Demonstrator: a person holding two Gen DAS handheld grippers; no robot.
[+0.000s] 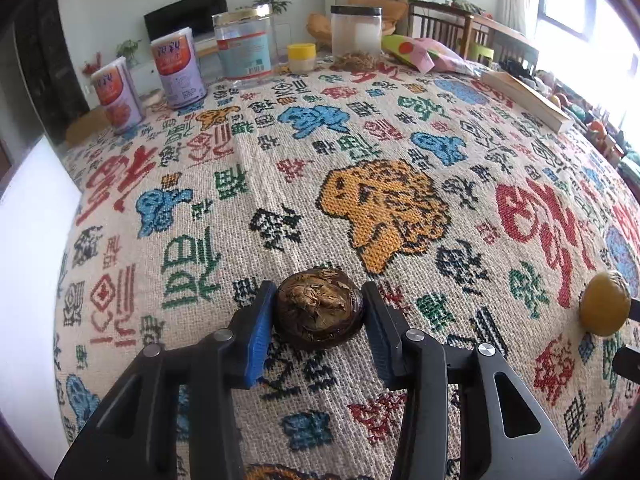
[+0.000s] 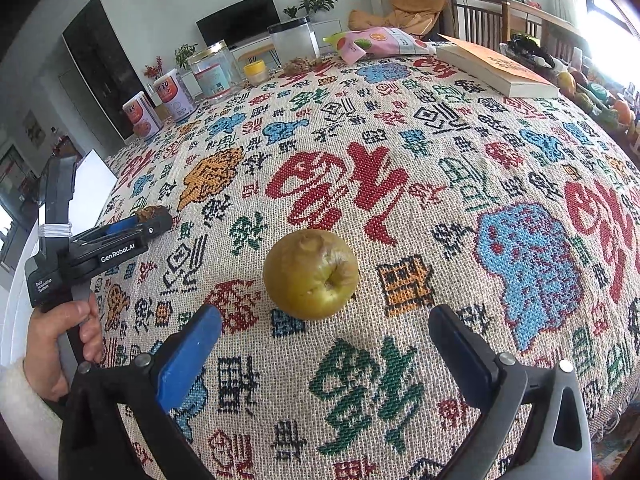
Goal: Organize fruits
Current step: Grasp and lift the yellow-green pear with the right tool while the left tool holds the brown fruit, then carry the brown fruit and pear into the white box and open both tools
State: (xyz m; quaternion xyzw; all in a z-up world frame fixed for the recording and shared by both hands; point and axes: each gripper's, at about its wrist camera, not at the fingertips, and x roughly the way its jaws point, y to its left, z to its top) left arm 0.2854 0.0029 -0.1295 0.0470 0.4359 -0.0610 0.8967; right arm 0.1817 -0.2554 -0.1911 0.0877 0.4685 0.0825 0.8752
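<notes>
A dark brown wrinkled fruit (image 1: pixel 318 308) sits between the blue pads of my left gripper (image 1: pixel 318 314), which press on both its sides just over the patterned tablecloth (image 1: pixel 360 152). The right wrist view shows that gripper (image 2: pixel 154 218) at the left, in a person's hand (image 2: pixel 60 344), with the brown fruit (image 2: pixel 150 213) at its tip. A yellow-green round fruit (image 2: pixel 311 274) rests on the cloth right in front of my right gripper (image 2: pixel 324 318). That gripper is open, its fingers wide on either side and not touching. The same fruit (image 1: pixel 604 304) appears at the right edge of the left wrist view.
Along the far edge stand two purple cans (image 1: pixel 180 68), a clear jar (image 1: pixel 244 44), a small yellow-lidded jar (image 1: pixel 302 58) and a black-lidded jar (image 1: pixel 356 32). A pink snack bag (image 2: pixel 380 42) and a book (image 2: pixel 500 70) lie at the far right. A white board (image 1: pixel 36 240) borders the left.
</notes>
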